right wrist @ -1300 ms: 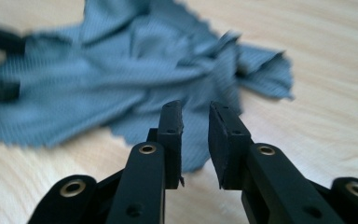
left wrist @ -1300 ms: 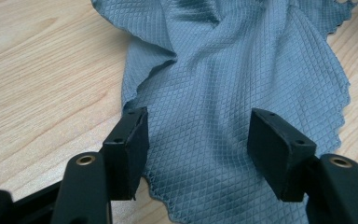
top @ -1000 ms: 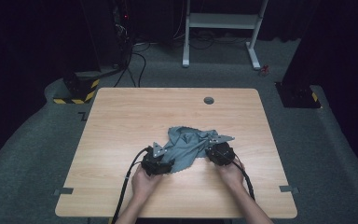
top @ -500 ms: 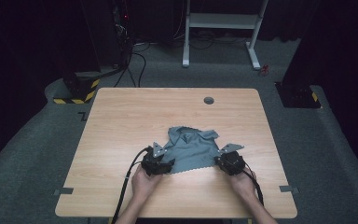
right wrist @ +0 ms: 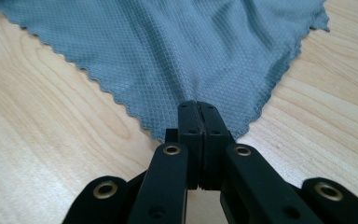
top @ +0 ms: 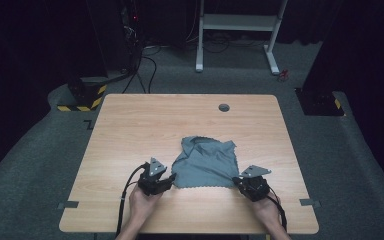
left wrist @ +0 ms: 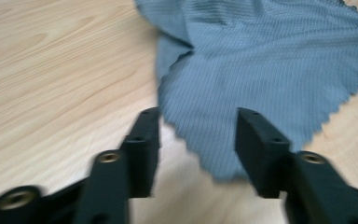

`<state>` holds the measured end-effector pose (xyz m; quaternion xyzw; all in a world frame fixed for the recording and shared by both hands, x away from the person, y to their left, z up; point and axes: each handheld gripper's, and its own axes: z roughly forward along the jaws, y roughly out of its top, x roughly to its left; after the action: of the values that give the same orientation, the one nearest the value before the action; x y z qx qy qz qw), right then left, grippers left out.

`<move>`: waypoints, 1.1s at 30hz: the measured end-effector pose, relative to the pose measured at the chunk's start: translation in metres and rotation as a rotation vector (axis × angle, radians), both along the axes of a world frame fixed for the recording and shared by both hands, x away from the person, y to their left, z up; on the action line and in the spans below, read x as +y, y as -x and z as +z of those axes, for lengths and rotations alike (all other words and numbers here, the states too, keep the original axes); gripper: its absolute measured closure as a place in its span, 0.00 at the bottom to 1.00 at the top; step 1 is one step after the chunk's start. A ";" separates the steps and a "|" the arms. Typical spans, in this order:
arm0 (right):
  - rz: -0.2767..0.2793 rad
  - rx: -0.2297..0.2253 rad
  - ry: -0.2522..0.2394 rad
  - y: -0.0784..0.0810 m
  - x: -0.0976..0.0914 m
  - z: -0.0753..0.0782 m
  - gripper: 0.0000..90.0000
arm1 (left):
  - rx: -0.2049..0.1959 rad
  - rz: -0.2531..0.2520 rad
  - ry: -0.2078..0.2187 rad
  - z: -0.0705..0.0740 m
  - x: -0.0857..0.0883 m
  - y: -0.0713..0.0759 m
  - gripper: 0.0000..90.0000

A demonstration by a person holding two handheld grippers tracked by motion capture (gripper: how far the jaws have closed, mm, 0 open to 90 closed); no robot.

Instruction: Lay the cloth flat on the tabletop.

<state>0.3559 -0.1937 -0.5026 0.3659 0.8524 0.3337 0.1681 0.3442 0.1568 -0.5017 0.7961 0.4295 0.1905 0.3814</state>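
Note:
A grey-blue cloth [top: 207, 162] with a zigzag hem lies spread on the wooden table [top: 145, 130], rumpled at its far left corner. My left gripper [top: 170, 178] sits at the cloth's near left corner. In the left gripper view its jaws [left wrist: 198, 140] have just been closing and stand apart, with the corner of the cloth [left wrist: 261, 70] lying between them, untouched by the pads. My right gripper [top: 237, 181] is at the near right corner. In the right gripper view, that gripper [right wrist: 198, 112] is shut on the corner of the cloth [right wrist: 177, 51].
A round cable hole [top: 224, 107] sits near the table's far edge. Grey tape strips mark the near left [top: 70, 204] and near right [top: 309, 202] edges. On the floor behind stand a white desk frame [top: 240, 30], cables and a yellow-black striped block [top: 85, 95].
My right gripper has pulled its cloth corner to the right, and the bunched cloth now lies flatter and wider. My left gripper has shifted slightly left along the near edge.

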 end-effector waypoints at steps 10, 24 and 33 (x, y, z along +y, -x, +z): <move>-0.017 -0.009 -0.001 0.007 -0.003 -0.011 0.89 | 0.024 -0.067 -0.018 -0.009 -0.015 0.006 0.59; -0.026 -0.010 -0.009 0.015 -0.010 -0.014 0.94 | 0.022 -0.069 -0.082 -0.017 -0.022 0.005 0.90; 0.015 -0.043 0.039 0.023 -0.009 -0.010 0.99 | 0.015 -0.105 -0.084 -0.008 -0.018 0.010 0.99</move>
<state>0.3327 -0.2030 -0.5124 0.3490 0.8576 0.3262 0.1907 0.3339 0.1390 -0.5101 0.8343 0.3818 0.1821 0.3537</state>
